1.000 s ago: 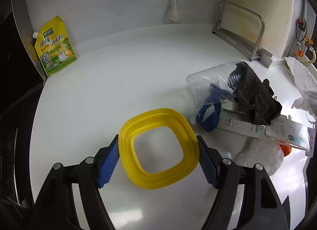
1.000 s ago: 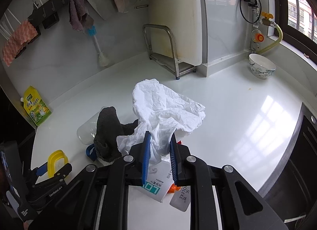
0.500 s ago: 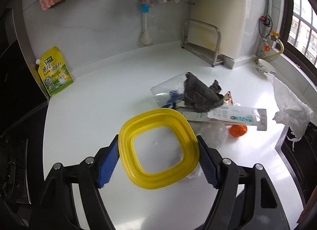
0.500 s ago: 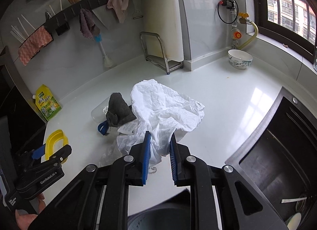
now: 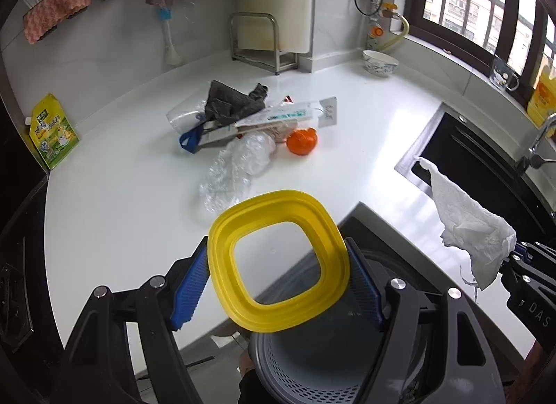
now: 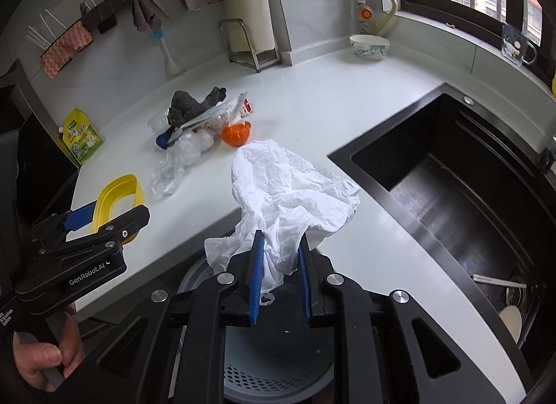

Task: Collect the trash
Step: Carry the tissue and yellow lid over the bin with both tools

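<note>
Only the right view shows fingers (image 6: 255, 279) pinching tissue (image 6: 288, 195); the left's clamp a yellow lid (image 5: 278, 261).

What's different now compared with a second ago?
Both hand-held grippers have carried their loads back off the counter to above the grey bin: the left gripper with the yellow lid, the right gripper with the white tissue. Both grips and the trash pile are unchanged.

Glossy white countertop (image 5: 132, 195), crinkled paper tissue (image 6: 288, 192), smooth yellow plastic lid (image 5: 278, 261), matt black sink (image 6: 451, 188).
</note>
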